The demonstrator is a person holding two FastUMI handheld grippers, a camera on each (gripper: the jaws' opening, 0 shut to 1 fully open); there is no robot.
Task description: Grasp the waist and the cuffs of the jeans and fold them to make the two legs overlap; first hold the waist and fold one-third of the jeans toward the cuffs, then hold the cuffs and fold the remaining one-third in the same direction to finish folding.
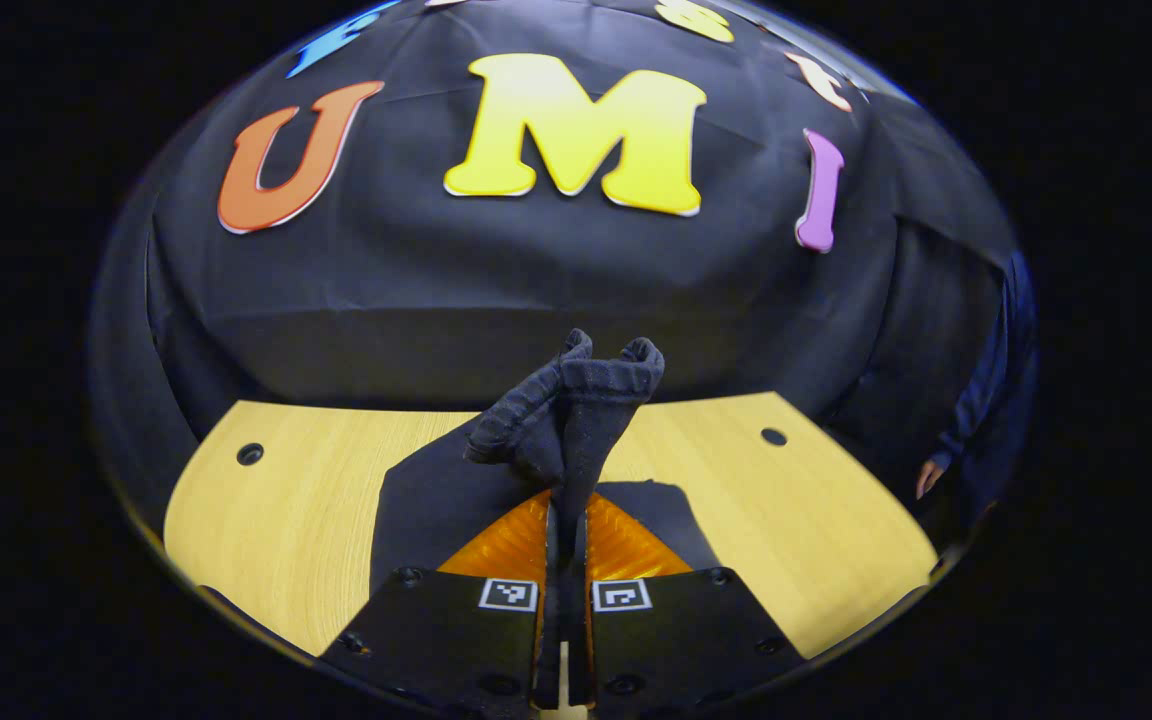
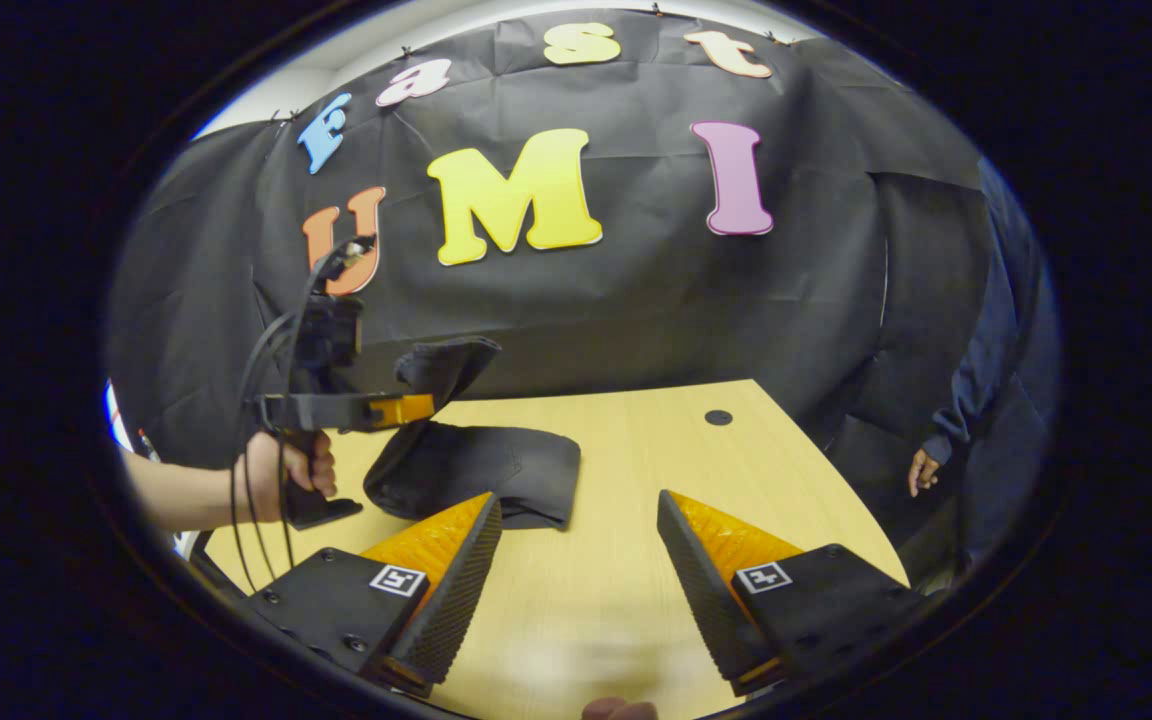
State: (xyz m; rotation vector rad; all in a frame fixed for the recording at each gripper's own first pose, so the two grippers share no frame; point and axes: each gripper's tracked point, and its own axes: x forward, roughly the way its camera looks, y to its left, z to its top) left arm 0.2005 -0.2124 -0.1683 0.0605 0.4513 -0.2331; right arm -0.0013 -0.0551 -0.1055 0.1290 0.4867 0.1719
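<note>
Jeans [image 2: 476, 465] edge pinched, lifted by left tool [image 2: 416, 408] (right tool [image 2: 576, 560] spread).

jeans [image 2: 481, 465]: I see black denim, plain, no pattern.
table [image 2: 626, 560]: I read it as pale yellow wood with fine straight grain; a small dark round hole sits beyond the jeans.
sleeve [image 2: 976, 400]: I see dark navy, right of the table.
booth wall [image 2: 636, 300]: I see black cloth behind the table.
</note>
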